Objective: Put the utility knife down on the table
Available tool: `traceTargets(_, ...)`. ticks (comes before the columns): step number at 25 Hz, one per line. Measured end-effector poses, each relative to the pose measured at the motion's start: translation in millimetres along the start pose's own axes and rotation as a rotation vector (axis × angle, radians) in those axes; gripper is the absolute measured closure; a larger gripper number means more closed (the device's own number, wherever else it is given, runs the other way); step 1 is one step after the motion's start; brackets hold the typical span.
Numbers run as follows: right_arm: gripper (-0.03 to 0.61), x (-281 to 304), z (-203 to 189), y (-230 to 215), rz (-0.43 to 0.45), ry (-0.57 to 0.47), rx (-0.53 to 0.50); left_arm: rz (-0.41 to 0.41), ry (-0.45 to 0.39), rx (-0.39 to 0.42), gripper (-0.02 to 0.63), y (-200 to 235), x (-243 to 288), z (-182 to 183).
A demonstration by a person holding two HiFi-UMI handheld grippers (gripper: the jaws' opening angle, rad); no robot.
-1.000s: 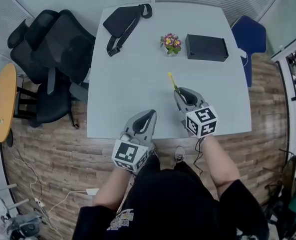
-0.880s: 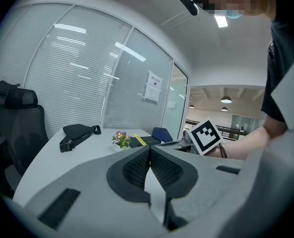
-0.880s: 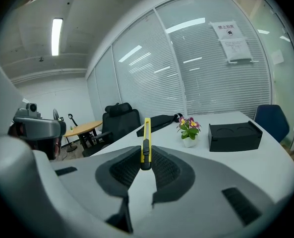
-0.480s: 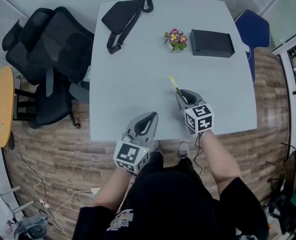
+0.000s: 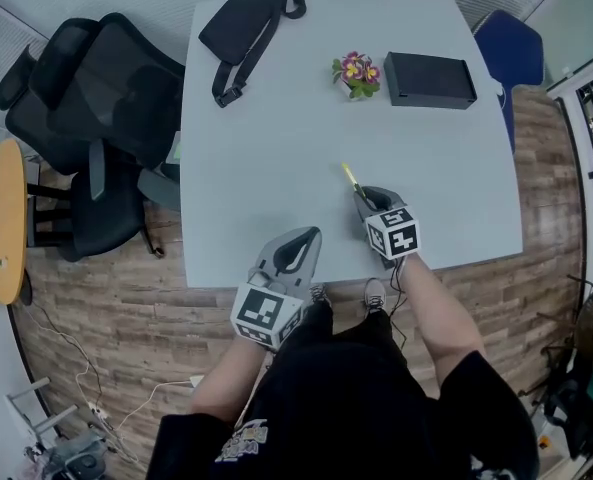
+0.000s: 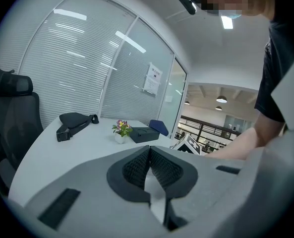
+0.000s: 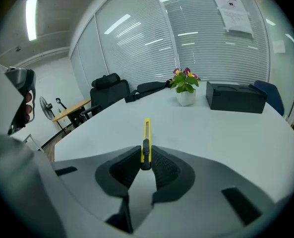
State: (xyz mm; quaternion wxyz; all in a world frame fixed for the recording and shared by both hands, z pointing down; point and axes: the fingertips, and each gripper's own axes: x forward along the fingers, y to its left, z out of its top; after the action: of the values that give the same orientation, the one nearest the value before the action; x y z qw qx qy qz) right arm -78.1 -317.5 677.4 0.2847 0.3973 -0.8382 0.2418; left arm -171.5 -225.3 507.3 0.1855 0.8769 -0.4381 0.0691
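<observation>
Our right tool (image 5: 362,192) (image 7: 146,156) is closed on the rear end of the yellow utility knife (image 5: 349,176) (image 7: 147,132), which sticks out ahead of the jaws and points across the grey counter (image 5: 276,148) towards the flower pot (image 5: 354,73) and the black box (image 5: 429,79); we cannot tell whether its tip touches the surface. Our left tool (image 5: 299,240) (image 6: 149,155) sits at the near edge of the counter with its jaws pressed together on nothing. A black bag (image 5: 241,28) lies at the far left corner, well apart from both tools.
</observation>
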Motion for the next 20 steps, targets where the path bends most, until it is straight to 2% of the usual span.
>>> traceTargets(10, 0.509, 24.4, -29.7, -5.9, -0.023, 0.126, 0.002, -0.002, 0.015, -0.014, 0.607, 9.9, 3.0, -5.8)
traceTargets(20, 0.509, 31.2, -38.7, -6.3, -0.024, 0.167, 0.024, 0.016, 0.020, -0.019, 0.609, 13.8, 2.7, -6.4)
